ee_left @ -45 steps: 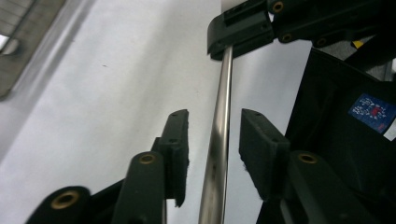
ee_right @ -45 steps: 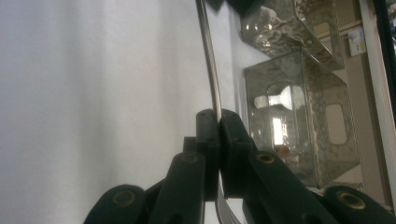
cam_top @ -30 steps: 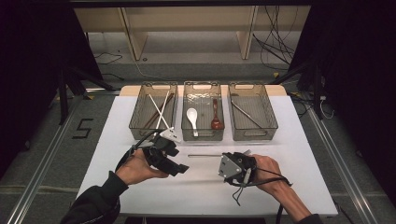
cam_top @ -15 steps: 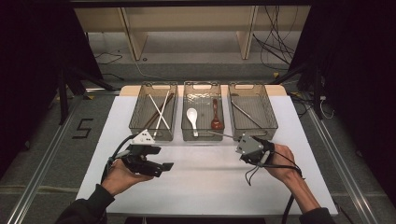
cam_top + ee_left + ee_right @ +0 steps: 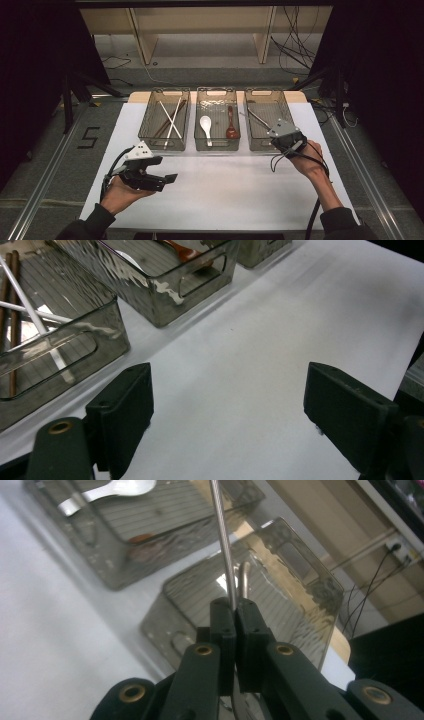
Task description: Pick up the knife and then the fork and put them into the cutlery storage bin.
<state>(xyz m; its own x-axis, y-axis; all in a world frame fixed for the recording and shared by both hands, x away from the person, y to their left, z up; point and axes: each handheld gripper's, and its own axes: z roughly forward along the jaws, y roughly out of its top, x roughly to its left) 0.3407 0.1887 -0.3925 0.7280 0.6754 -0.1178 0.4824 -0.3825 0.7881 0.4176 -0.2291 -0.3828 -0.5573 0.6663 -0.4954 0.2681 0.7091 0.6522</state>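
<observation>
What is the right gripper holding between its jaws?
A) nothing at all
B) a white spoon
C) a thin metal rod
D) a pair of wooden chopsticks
C: in the right gripper view the right gripper has its jaws shut on a thin metal rod, which sticks out over the right-hand bin; the white spoon lies in the middle bin.

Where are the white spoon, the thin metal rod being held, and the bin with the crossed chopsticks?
white spoon (image 5: 205, 123): high view, on its bowl.
metal rod (image 5: 223, 545): right gripper view, mid-shaft.
chopstick bin (image 5: 163, 146): high view, near wall.
</observation>
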